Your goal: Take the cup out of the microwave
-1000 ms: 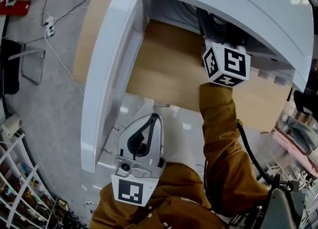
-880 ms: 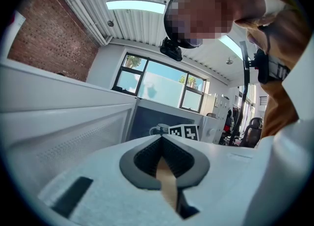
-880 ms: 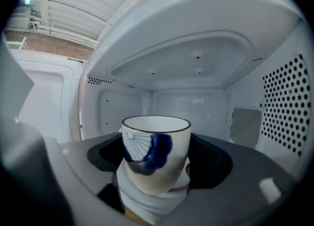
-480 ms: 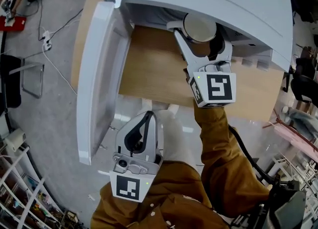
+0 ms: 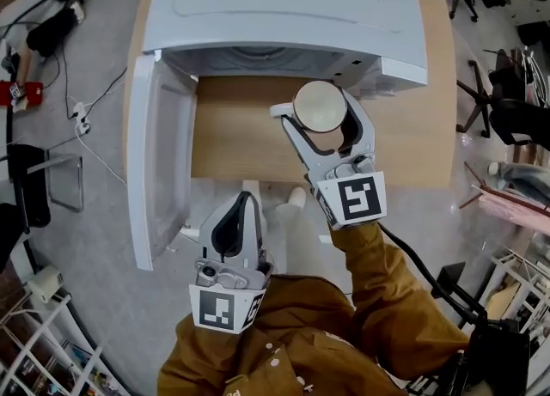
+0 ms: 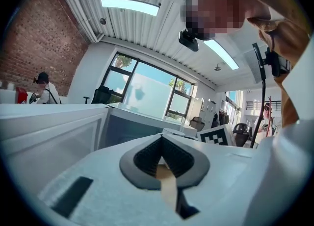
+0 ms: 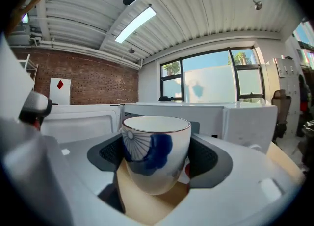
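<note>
Left claw [image 5: 245, 198], right claw [image 5: 319, 111]: light-grey moulded shells, dark-grey ribbed pads [image 7: 206, 159]. Marker cube [image 5: 354, 199] (one per claw): black-and-white square codes. Shirt sleeve [image 5: 382, 300]: mustard-brown, pale buttons [image 5: 268, 350]. Black cable [image 5: 425, 263] beside right sleeve.

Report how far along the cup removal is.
Done: the microwave door stands open, and the cup is outside the microwave, over the wooden table in front. In hand: the right gripper is shut on the cup, holding it upright. Left: probably setting it down. The left gripper is shut and empty, near the body.
</note>
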Tool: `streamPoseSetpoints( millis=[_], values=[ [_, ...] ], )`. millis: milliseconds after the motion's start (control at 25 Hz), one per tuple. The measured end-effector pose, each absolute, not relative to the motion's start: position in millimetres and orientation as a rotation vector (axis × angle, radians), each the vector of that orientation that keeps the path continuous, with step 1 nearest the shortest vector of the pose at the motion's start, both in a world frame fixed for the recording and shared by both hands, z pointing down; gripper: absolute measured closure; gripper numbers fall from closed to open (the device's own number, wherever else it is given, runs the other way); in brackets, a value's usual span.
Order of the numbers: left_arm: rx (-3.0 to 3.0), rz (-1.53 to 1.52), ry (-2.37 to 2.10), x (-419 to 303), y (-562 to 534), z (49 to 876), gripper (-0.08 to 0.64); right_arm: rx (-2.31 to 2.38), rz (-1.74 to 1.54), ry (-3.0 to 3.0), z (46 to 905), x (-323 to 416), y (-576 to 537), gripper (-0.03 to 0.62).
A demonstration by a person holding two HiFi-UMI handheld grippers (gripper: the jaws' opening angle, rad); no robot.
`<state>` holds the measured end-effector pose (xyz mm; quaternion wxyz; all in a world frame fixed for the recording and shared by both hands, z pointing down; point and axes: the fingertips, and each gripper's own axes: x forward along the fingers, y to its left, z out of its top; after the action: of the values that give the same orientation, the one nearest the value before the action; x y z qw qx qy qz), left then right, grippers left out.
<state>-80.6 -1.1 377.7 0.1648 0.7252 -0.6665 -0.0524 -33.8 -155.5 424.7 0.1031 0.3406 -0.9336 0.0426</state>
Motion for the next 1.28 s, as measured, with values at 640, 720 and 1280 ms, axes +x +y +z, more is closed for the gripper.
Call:
streamPoseSetpoints(
  millis=[640,720,1280],
  values=[
    [2.199,-0.217,-1.677,-15,-6,317,0.557,1.230,0.160,-2.737,309,74,-101,0.198],
    [2.196,-0.241,-1.685,-15,-10,310,0.557,1.262,0.206,-2.740,302,84,-91,0.198],
    [2.281,-0.304,-1.698,-11,-30,275,0.557,1.333,0.194,-2.724,283,115,-53,0.198]
  ],
)
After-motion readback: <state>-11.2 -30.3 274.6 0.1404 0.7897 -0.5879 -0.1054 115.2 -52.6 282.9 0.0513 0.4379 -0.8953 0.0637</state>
